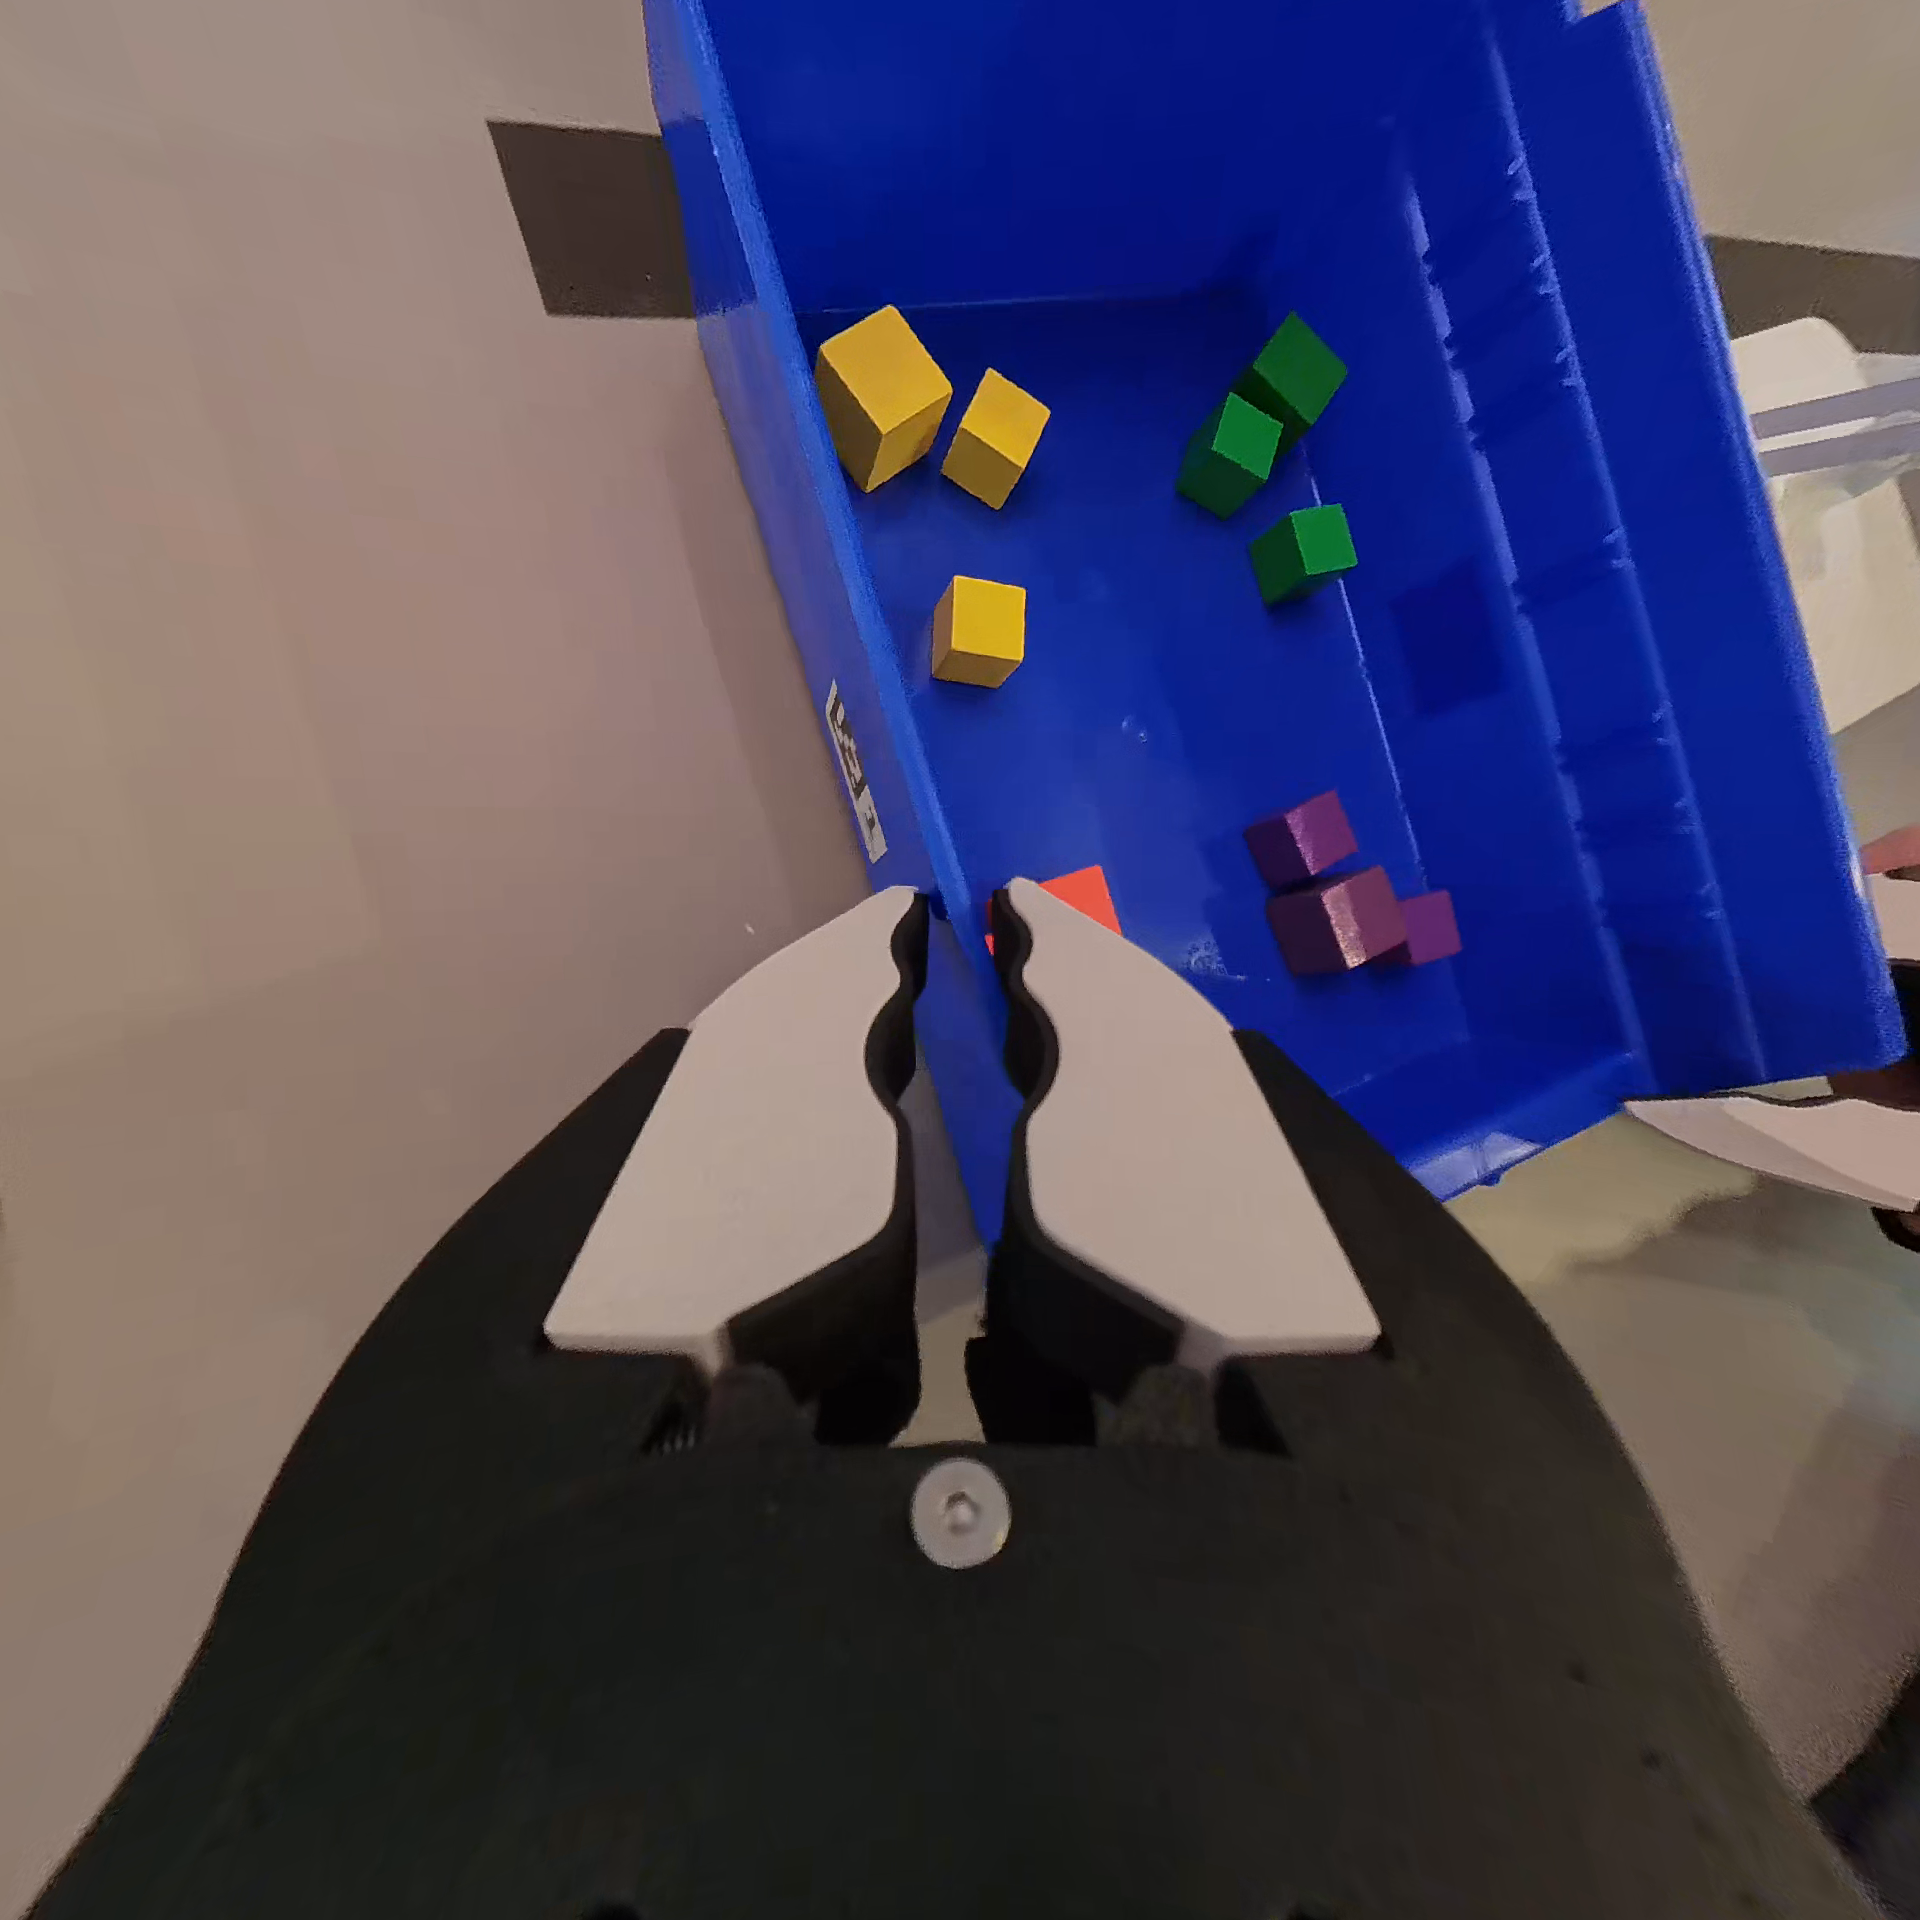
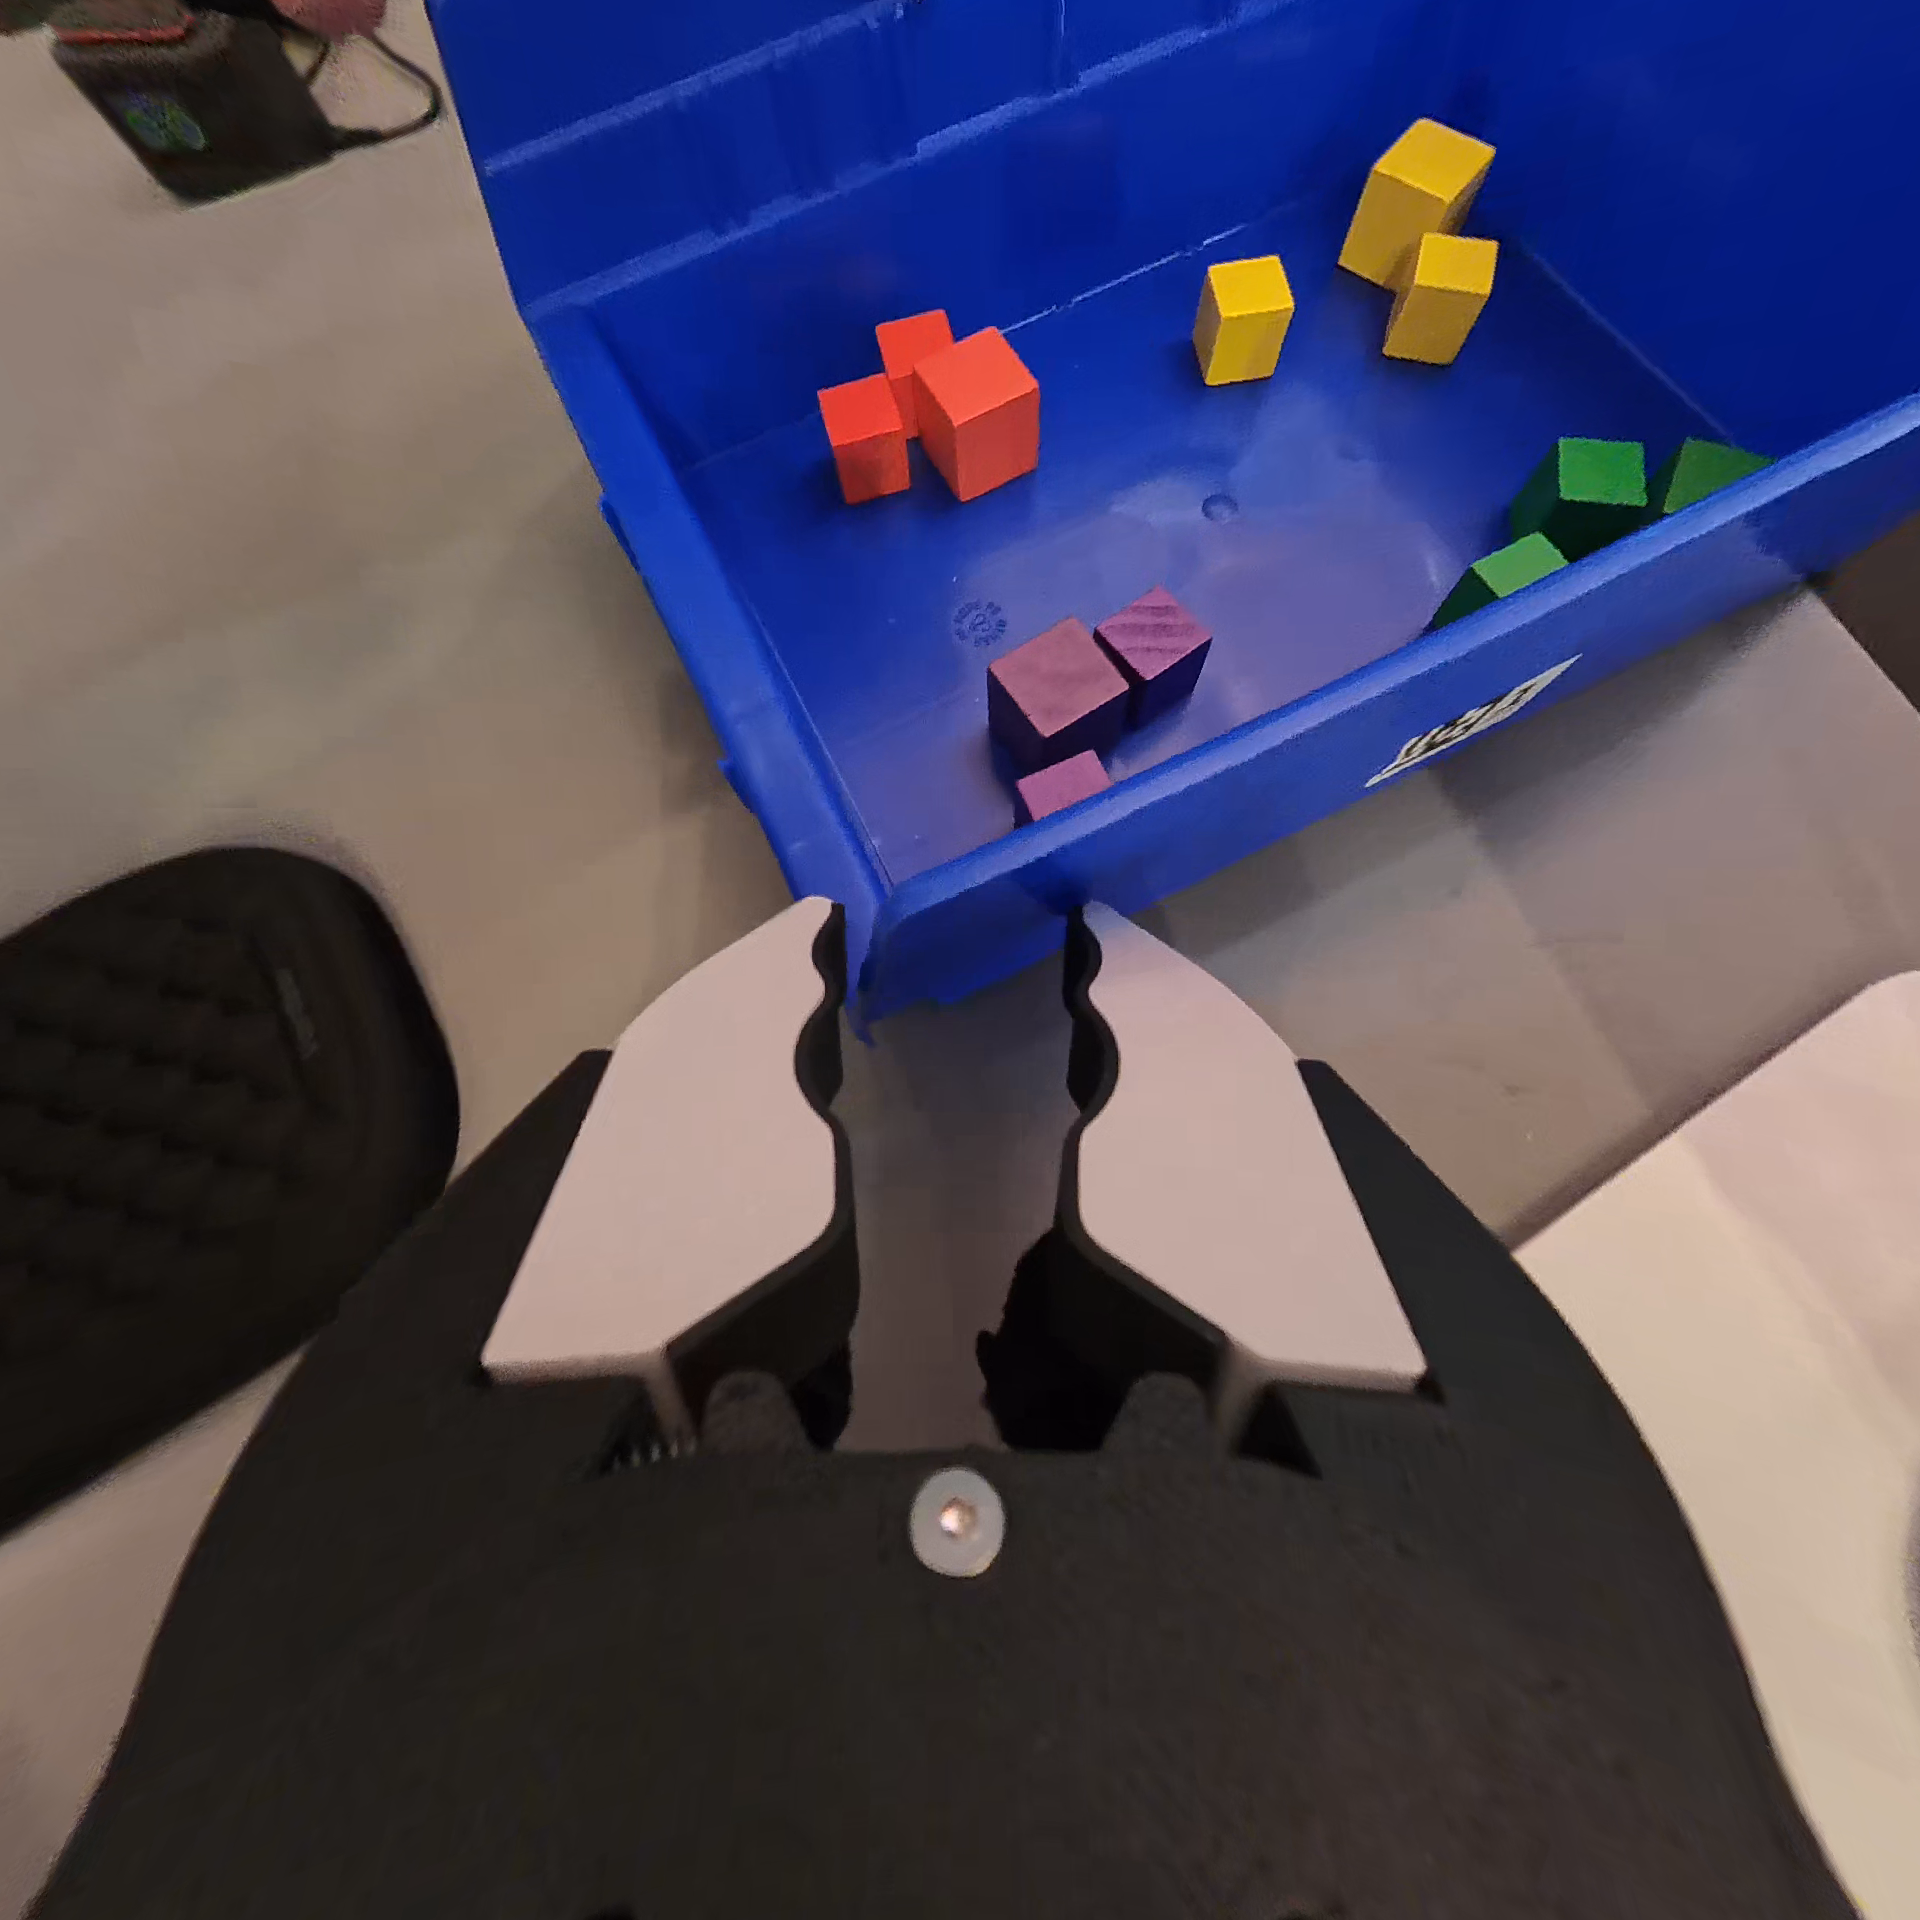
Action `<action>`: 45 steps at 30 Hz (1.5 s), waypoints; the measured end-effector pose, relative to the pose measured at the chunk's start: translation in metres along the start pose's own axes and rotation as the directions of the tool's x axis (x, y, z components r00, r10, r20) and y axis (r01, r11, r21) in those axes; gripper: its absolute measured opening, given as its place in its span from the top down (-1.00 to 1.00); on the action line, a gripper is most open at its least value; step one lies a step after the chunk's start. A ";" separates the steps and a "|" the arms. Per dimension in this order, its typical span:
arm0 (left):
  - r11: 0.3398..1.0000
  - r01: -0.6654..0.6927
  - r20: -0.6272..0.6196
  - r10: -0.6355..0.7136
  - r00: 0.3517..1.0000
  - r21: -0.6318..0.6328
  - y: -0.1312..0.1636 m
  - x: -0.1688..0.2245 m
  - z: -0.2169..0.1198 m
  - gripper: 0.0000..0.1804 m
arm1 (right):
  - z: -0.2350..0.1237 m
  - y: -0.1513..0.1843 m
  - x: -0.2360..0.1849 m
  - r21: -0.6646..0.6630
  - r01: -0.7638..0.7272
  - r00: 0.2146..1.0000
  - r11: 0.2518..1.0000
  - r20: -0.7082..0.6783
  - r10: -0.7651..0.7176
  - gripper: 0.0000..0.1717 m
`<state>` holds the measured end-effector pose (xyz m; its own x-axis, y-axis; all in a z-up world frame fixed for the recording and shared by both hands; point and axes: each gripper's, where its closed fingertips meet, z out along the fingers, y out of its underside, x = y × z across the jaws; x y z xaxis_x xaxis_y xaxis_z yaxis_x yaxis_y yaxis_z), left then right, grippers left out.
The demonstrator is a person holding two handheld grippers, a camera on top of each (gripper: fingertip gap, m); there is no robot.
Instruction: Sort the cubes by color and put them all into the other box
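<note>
Blue box (image 1: 1195, 727), cubes grouped by colour: left gripper (image 1: 961, 904) fingers clamp its side wall. Right gripper (image 2: 951, 914), fingers open, straddles the near corner.

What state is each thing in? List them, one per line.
Blue box: open-topped, holds all the cubes.
Red cubes: clustered, touching.
Yellow cubes: two close together, one apart.
Green cubes: two touching, one apart.
Purple cubes: clustered, touching.
Left gripper: closed on the box wall.
Right gripper: open, at the box corner.
</note>
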<state>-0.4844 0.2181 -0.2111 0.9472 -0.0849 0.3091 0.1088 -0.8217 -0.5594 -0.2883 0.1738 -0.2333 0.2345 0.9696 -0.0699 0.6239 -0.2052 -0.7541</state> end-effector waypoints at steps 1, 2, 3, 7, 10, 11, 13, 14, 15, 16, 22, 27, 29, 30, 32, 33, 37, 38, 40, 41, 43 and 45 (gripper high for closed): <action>1.000 -0.011 0.003 0.011 1.000 -0.006 -0.004 -0.004 0.001 0.87 | 0.003 -0.003 0.002 0.001 -0.016 1.000 1.000 0.005 0.016 0.54; 1.000 -0.013 0.001 0.013 1.000 -0.008 -0.008 -0.007 0.003 0.87 | 0.007 -0.006 0.005 0.004 -0.030 1.000 1.000 0.003 0.030 0.54; 1.000 -0.013 -0.002 0.013 1.000 -0.010 -0.012 -0.011 0.004 0.87 | 0.010 -0.009 0.006 0.006 -0.032 0.999 0.999 -0.003 0.032 0.54; 0.998 -0.059 0.004 0.059 0.998 -0.020 -0.026 -0.024 0.009 0.87 | 0.022 -0.017 0.009 0.014 -0.012 0.999 1.000 -0.038 0.013 0.54; 0.997 -0.080 0.009 0.080 0.997 -0.022 -0.030 -0.030 0.009 0.81 | 0.026 -0.021 0.010 0.011 -0.010 0.999 1.000 -0.044 0.011 0.51; 0.996 -0.079 0.035 0.080 0.996 -0.029 -0.030 -0.035 0.008 0.69 | 0.025 -0.021 0.011 0.010 -0.013 0.999 1.000 -0.039 0.013 0.50; 0.999 -0.042 0.032 0.041 0.999 0.032 -0.035 -0.035 -0.001 0.68 | 0.018 -0.019 0.012 0.018 -0.013 0.999 1.000 -0.035 0.013 0.48; 0.995 -0.023 0.011 0.022 1.000 0.098 -0.041 -0.032 -0.009 0.68 | 0.011 -0.018 0.013 0.022 0.003 0.999 1.000 -0.039 -0.002 0.48; 0.987 -0.009 -0.005 0.010 1.000 0.160 -0.047 -0.028 -0.019 0.66 | 0.002 -0.016 0.013 0.025 0.018 0.999 1.000 -0.036 -0.017 0.48; 0.977 0.005 -0.014 -0.002 1.000 0.214 -0.050 -0.025 -0.030 0.62 | -0.010 -0.012 0.012 0.024 0.036 0.999 0.999 -0.029 -0.035 0.48; 0.944 -0.062 -0.038 0.078 0.996 0.325 -0.047 0.026 -0.065 0.59 | -0.104 0.020 0.014 0.058 0.124 0.991 0.991 0.031 -0.126 0.54; 0.932 -0.169 -0.016 0.183 0.983 0.320 -0.047 0.076 -0.061 0.55 | -0.180 0.065 0.044 0.082 0.187 0.982 0.979 0.011 -0.189 0.68; 0.921 -0.202 0.002 0.213 0.977 0.333 -0.055 0.090 -0.057 0.54 | -0.203 0.079 0.057 0.102 0.194 0.981 0.976 -0.023 -0.193 0.71; 0.913 -0.205 0.000 0.219 0.976 0.352 -0.062 0.097 -0.055 0.53 | -0.213 0.085 0.062 0.115 0.192 0.981 0.975 -0.029 -0.190 0.73; 0.908 -0.205 -0.030 0.232 0.972 0.366 -0.074 0.111 -0.046 0.52 | -0.227 0.090 0.064 0.170 0.188 0.982 0.967 0.000 -0.191 0.80; 0.910 -0.213 -0.031 0.239 0.971 0.357 -0.079 0.116 -0.040 0.51 | -0.232 0.089 0.067 0.202 0.180 0.983 0.963 -0.002 -0.183 0.80; 0.899 -0.294 0.084 0.282 0.956 0.325 -0.100 0.114 -0.015 0.50 | -0.233 0.083 0.079 0.305 0.137 0.990 0.943 -0.012 -0.140 0.82; 0.895 -0.319 0.130 0.293 0.947 0.310 -0.103 0.108 -0.009 0.50 | -0.229 0.083 0.079 0.314 0.131 0.990 0.940 0.002 -0.138 0.82; 0.903 -0.326 0.128 0.302 0.945 0.280 -0.105 0.106 0.003 0.49 | -0.221 0.085 0.089 0.300 0.139 0.990 0.944 -0.024 -0.138 0.82; 0.905 -0.324 0.131 0.299 0.945 0.274 -0.107 0.104 0.007 0.48 | -0.219 0.083 0.092 0.308 0.117 0.993 0.944 -0.015 -0.118 0.81; 0.915 -0.310 0.111 0.290 0.951 0.259 -0.109 0.101 0.016 0.45 | -0.215 0.075 0.091 0.343 0.061 0.996 0.937 0.040 -0.079 0.81; 0.928 -0.291 0.085 0.279 0.957 0.231 -0.109 0.098 0.024 0.43 | -0.207 0.069 0.092 0.344 0.033 0.997 0.938 0.054 -0.055 0.81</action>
<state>-0.3958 0.3130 -0.1379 0.9620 -0.2626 0.0743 -0.1051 -0.6079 -0.7870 -0.0696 0.2209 -0.1571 0.1588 0.9853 -0.0636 0.3368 -0.1146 -0.9346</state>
